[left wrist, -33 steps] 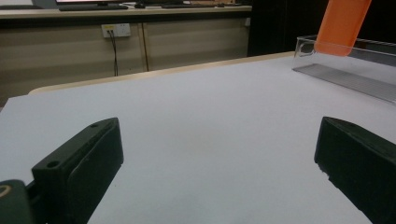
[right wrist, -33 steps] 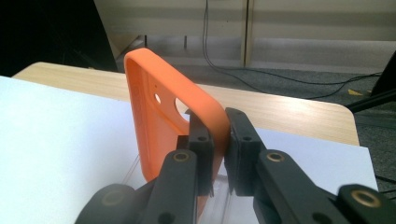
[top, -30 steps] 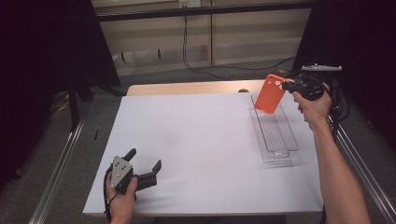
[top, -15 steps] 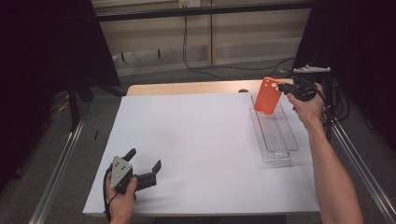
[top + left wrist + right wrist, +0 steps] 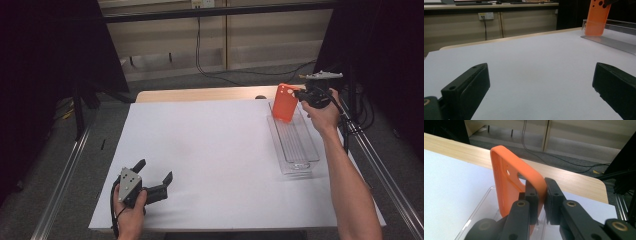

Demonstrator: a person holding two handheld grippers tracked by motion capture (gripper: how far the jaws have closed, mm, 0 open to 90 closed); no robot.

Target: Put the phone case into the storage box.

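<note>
table: a big white sheet is covering most of it. a strip of light wood is peeking out at the far edge. it is also showing in the left gripper view and in the right gripper view.
clear tray: a long see-through box is lying on the right side of the table, running from near to far. its far end is sitting under the orange case. its wall is showing at the far right in the left gripper view.
right arm: a bare arm is reaching from the near right up to the far right.
orange case: an orange phone case is standing up on its end over the far end of the clear tray, with its low edge dipping inside. it has a round hole and small holes near the top. its hollow side is facing left in the right gripper view.
right gripper: its two black jaws are squeezing the top edge of the orange case, one on each side. it is sitting at the far right, just right of the case.
left gripper: it is resting low at the near left of the table, well apart from the tray. its jaws are standing wide with nothing but white sheet between them.
left hand: it is holding the left gripper from behind.
</note>
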